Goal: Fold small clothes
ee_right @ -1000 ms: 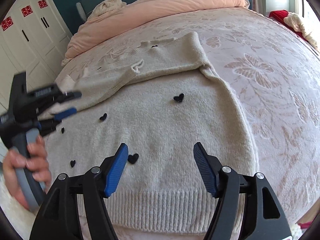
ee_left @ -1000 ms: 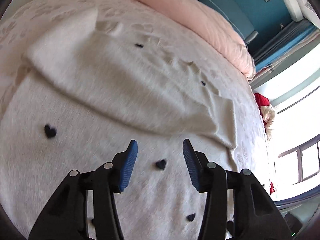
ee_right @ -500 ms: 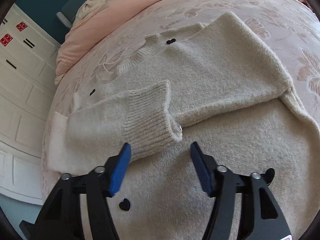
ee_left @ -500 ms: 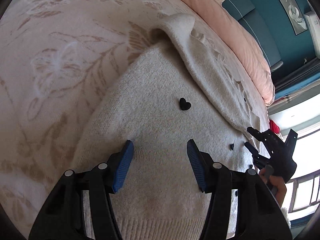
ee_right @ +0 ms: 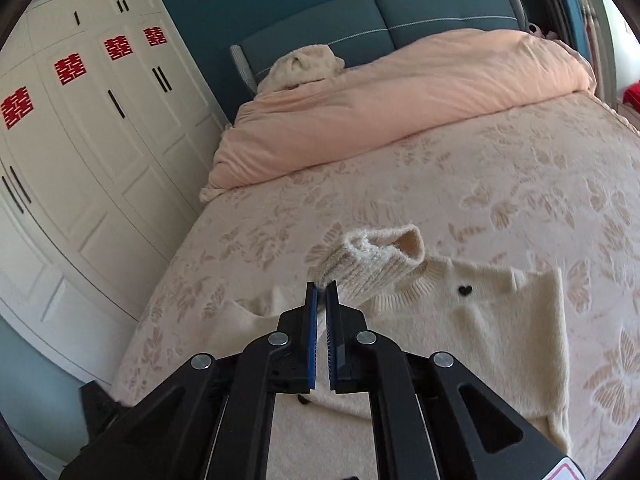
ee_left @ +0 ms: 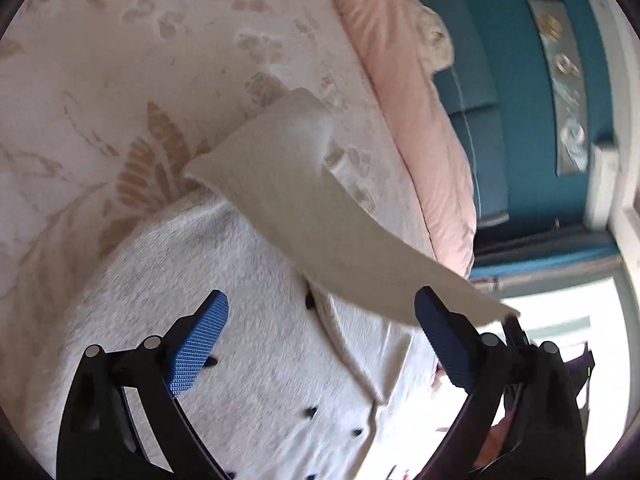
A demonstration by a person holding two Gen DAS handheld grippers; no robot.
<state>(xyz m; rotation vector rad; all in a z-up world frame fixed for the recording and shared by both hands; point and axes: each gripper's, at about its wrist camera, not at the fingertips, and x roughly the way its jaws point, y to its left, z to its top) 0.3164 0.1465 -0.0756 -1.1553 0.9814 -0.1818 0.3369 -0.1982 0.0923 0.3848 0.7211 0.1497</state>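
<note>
sweater (ee_left: 248,320) body is blurring between the left fingers (ee_left: 200,344), dots unreadable | sleeve (ee_left: 320,208) end is disappearing behind the right-hand finger | right gripper (ee_right: 321,292) is hiding the cuff (ee_right: 376,264) edge it pinches | hem is running off the bottom edge

The sweater (ee_right: 500,328) is showing cream, dotted with small black hearts (ee_right: 464,290), and its ribbed cuff (ee_right: 372,264) is looking a shade paler. The bedspread (ee_right: 500,184) is displaying pale pink with a tan pattern of leaves and flowers. The duvet (ee_right: 400,108) is glowing plain peach. The headboard (ee_right: 400,8) and wall (ee_left: 516,92) are showing teal. The wardrobe (ee_right: 80,160) is standing white, carrying red paper emblems (ee_right: 71,69). Both the left gripper (ee_left: 320,344) and the right gripper (ee_right: 321,300) are showing black frames with blue ridged pads (ee_left: 198,348).
</note>
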